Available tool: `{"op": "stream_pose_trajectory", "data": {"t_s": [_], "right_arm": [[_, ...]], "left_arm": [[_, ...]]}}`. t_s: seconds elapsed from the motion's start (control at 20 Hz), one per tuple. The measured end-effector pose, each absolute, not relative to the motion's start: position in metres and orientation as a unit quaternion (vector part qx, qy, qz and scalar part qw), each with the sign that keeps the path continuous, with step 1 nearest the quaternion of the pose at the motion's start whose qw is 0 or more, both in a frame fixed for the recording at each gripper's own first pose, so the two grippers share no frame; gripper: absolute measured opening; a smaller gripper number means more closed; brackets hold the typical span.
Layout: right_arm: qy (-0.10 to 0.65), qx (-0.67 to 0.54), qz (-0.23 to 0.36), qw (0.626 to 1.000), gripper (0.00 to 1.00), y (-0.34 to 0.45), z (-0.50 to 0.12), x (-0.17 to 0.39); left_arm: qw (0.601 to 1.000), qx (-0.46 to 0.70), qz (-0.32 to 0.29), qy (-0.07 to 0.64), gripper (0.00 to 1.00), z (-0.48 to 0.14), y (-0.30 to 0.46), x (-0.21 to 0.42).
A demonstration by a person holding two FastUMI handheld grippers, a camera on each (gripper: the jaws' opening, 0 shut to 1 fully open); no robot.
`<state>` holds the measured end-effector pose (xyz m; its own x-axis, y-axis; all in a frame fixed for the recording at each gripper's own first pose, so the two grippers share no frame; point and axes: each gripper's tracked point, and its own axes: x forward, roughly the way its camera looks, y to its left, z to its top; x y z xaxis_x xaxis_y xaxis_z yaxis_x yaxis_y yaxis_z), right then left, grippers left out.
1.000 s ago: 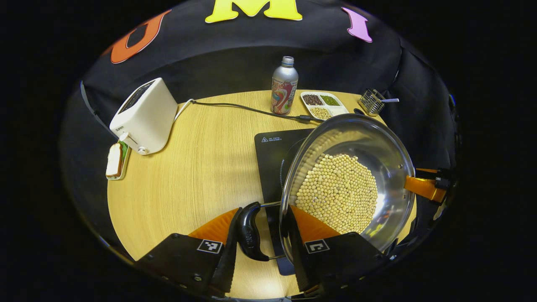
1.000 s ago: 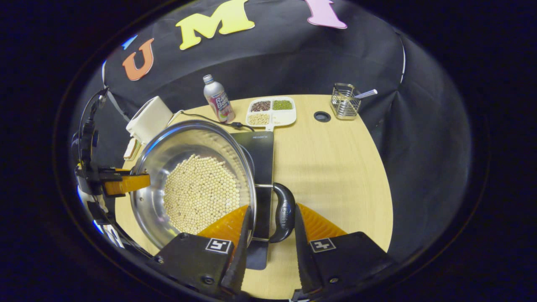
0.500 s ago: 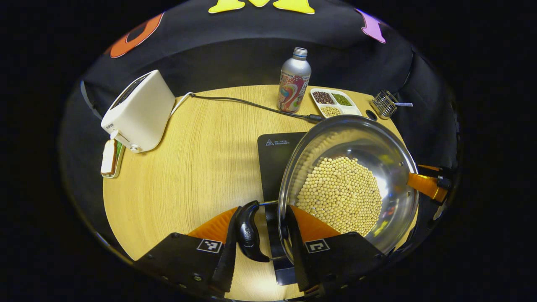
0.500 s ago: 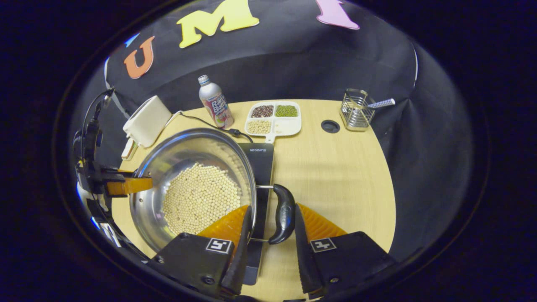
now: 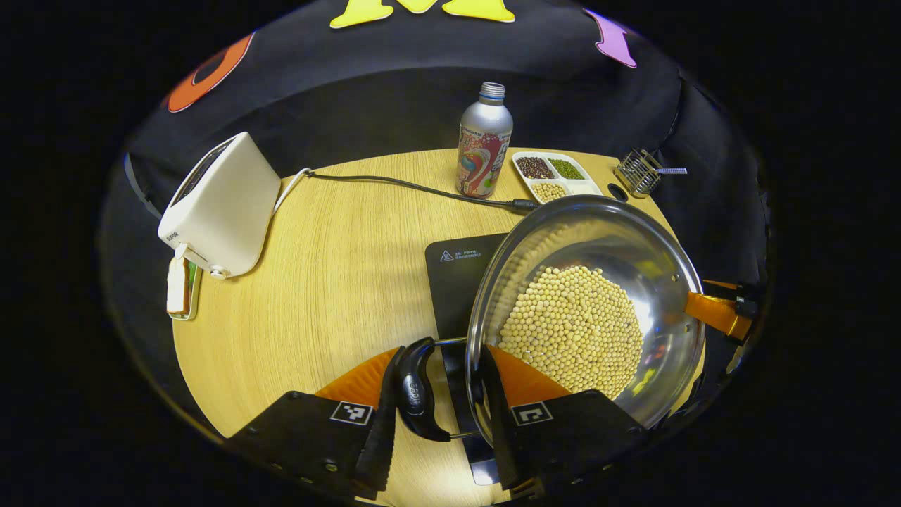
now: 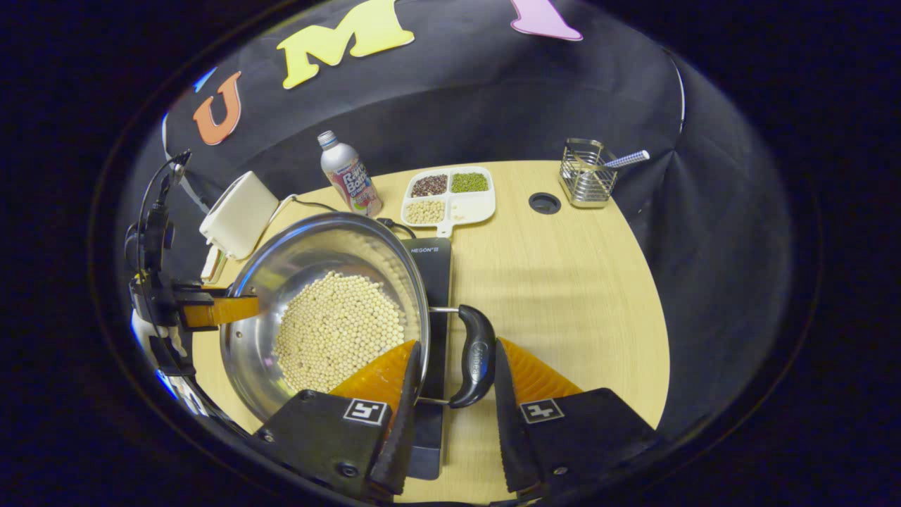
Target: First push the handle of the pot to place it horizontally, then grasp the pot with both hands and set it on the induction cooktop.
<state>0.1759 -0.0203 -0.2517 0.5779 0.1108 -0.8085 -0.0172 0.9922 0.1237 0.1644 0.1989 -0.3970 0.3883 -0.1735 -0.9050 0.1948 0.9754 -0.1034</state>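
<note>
Clearly, the pot [image 5: 584,310], steel and part filled with pale beans [image 5: 574,327], is held over the black induction cooktop [image 5: 457,274] on the desk [image 5: 338,267]; whether it touches the cooktop cannot be told. In the left gripper view, the left gripper [image 5: 436,415] is seen with its jaws narrowed around the pot's black side handle [image 5: 415,394] and rim, one finger inside the pot. In the right gripper view, the right gripper [image 6: 450,408] is seen in the same way on the opposite handle [image 6: 477,355]. The far side of the pot is shown in each view with the other gripper's orange finger at it. A white toaster [image 5: 222,201] with a slice of bread [image 5: 176,285] beside it is seen large in the left gripper view, small in the right. A sectioned tray [image 6: 449,193], a bottle [image 6: 348,176], a wire holder [image 6: 586,182] and a desk hole [image 6: 544,203] are seen more plainly in the right gripper view. A word in white is printed on the cooktop's far edge; a warning triangle with small text is printed on its corner in the left gripper view, too small to make out.
</note>
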Motion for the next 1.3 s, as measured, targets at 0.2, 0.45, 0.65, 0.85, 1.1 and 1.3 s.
{"op": "stream_pose_trajectory", "data": {"t_s": [0.2,0.45,0.65,0.85,1.1,1.3], "right_arm": [[0.459,0.040,0.031,0.887,0.53,-0.021,-0.252,0.176],[0.461,0.026,0.036,0.886,0.54,-0.022,-0.253,0.178],[0.456,0.033,0.033,0.889,0.59,-0.022,-0.254,0.180],[0.414,0.022,0.030,0.910,0.75,-0.027,-0.247,0.185],[0.378,0.008,0.031,0.925,0.78,-0.020,-0.239,0.190],[0.375,0.004,0.026,0.927,0.78,-0.018,-0.236,0.188]], "left_arm": [[0.837,0.010,-0.109,0.537,0.67,-0.395,0.200,0.163],[0.838,0.004,-0.104,0.536,0.67,-0.393,0.202,0.161],[0.839,0.008,-0.110,0.533,0.63,-0.394,0.201,0.162],[0.869,0.045,-0.098,0.483,0.97,-0.379,0.213,0.165],[0.896,0.038,-0.081,0.435,0.98,-0.357,0.215,0.165],[0.908,0.041,-0.072,0.410,0.98,-0.342,0.219,0.165]]}}
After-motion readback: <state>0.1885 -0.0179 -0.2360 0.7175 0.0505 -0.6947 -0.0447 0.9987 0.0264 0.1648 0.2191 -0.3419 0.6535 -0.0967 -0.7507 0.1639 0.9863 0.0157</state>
